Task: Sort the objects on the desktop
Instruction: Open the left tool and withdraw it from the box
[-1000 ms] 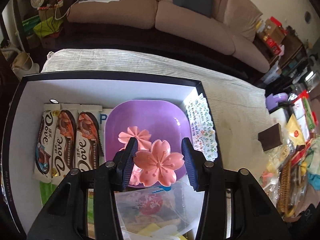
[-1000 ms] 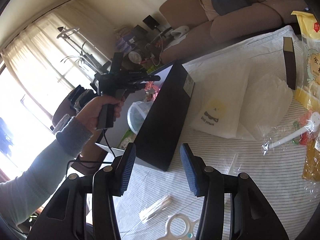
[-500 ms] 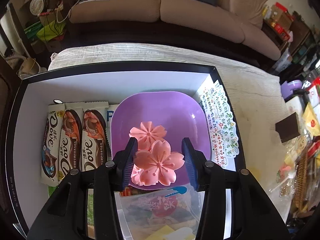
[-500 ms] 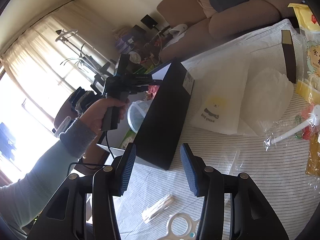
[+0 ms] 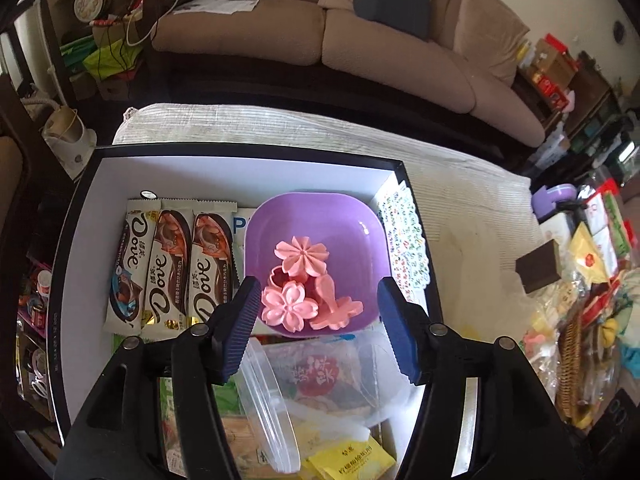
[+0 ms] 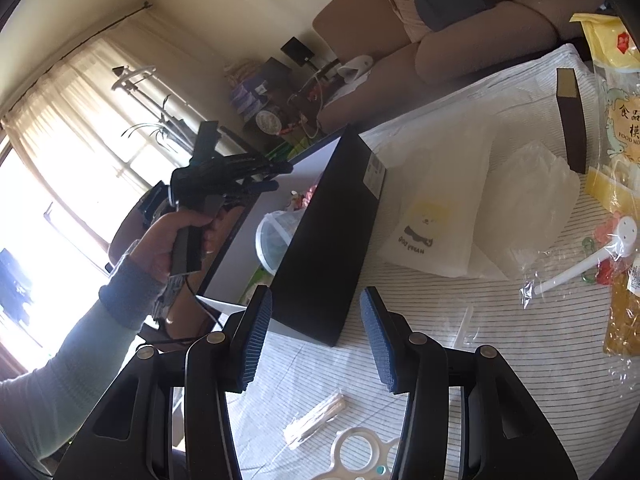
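A purple bowl (image 5: 320,220) sits inside a black box with a white lining (image 5: 100,240). Several pink flower-shaped pieces lie in the bowl, one at the front (image 5: 290,306) and one behind it (image 5: 302,256). My left gripper (image 5: 320,326) hangs above the bowl's near rim with its jaws opening. The front flower lies loose below them, clear of both pads. In the right wrist view a hand holds that left gripper (image 6: 240,176) over the box. My right gripper (image 6: 316,340) stands open and empty over the striped cloth, by the box's black outer wall (image 6: 320,260).
Three chocolate bars (image 5: 160,264) lie left of the bowl, a sticker sheet (image 5: 404,248) to its right, and a clear plastic tub (image 5: 320,392) in front of it. White bags (image 6: 440,216), a bagged white spoon (image 6: 580,264), a stick packet (image 6: 316,420) and a brown block (image 6: 572,120) lie on the cloth.
The left gripper's jaws have widened and let go of the pink flower, which now lies in the bowl. The gripper has drawn up and back. The right gripper has kept still.
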`<state>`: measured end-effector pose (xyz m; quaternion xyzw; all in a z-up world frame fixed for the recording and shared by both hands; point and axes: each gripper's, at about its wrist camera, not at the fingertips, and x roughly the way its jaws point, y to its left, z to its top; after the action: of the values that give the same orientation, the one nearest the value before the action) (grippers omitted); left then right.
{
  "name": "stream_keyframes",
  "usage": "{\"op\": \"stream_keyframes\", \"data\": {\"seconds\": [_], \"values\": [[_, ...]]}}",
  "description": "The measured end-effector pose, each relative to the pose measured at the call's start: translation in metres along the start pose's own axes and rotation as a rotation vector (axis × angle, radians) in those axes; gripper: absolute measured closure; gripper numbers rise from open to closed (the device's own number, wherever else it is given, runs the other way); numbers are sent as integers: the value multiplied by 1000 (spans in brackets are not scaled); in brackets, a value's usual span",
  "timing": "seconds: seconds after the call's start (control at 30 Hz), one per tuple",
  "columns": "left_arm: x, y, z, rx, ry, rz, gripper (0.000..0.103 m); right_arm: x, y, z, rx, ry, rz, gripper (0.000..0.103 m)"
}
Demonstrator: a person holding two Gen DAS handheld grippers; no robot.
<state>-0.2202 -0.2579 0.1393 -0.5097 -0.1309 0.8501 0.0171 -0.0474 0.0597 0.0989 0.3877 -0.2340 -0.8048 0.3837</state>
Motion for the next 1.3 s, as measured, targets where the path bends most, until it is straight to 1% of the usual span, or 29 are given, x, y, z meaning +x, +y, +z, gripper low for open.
{"op": "stream_keyframes", "data": {"seconds": [0.07, 0.17, 0.23, 0.3, 0.37, 0.4, 0.47, 0.5, 0.53, 0.57, 0.63, 0.7, 0.73, 0.83, 0.9, 0.97, 1.03, 1.1, 1.17, 1.23, 1.3], "values": [[-21, -1, -12, 23, -20, -27, 45, -5, -3, 2, 8, -14, -4, 54], [-60, -10, -43, 71, -81, -55, 36, -15, -10, 6, 19, -41, -26, 54], [-84, -22, -68, 104, -121, -88, 31, -27, -17, 11, 19, -70, -66, 53], [-103, -39, -95, 146, -147, -141, 25, -42, -27, 16, 24, -106, -125, 50], [-116, -56, -119, 166, -171, -188, 20, -58, -42, 19, 51, -140, -159, 42], [-118, -66, -131, 174, -175, -220, 15, -66, -49, 20, 65, -154, -169, 40], [-118, -88, -157, 178, -181, -282, 10, -78, -61, 21, 88, -166, -197, 28], [-116, -99, -167, 182, -179, -309, 5, -83, -67, 20, 95, -171, -215, 23], [-112, -110, -176, 187, -176, -333, 1, -87, -71, 20, 100, -177, -226, 14], [-108, -120, -183, 187, -174, -350, 0, -91, -74, 19, 107, -183, -237, 8], [-94, -140, -198, 186, -149, -397, 0, -97, -81, 18, 120, -188, -262, 0], [-82, -153, -208, 175, -129, -438, 0, -100, -87, 17, 128, -184, -297, 0], [-76, -158, -214, 167, -125, -443, 0, -100, -91, 17, 130, -178, -309, 0], [-63, -170, -228, 171, -114, -413, 0, -99, -99, 16, 116, -163, -375, 0], [-55, -173, -235, 190, -105, -373, 0, -96, -105, 17, 109, -156, -418, 0], [-50, -173, -240, 207, -109, -319, 0, -92, -110, 19, 94, -169, -449, 0], [-46, -169, -246, 204, -119, -293, 0, -86, -113, 24, 64, -185, -489, 0], [-41, -163, -251, 195, -104, -288, 0, -78, -117, 28, 41, -185, -542, 0], [-38, -158, -251, 204, -88, -277, 0, -65, -120, 31, 10, -162, -590, 0], [-39, -151, -251, 203, -94, -265, 0, -49, -121, 32, -50, -128, -665, 1], [-38, -145, -248, 182, -84, -274, 0, -32, -122, 31, -107, -86, -725, 1]]}}
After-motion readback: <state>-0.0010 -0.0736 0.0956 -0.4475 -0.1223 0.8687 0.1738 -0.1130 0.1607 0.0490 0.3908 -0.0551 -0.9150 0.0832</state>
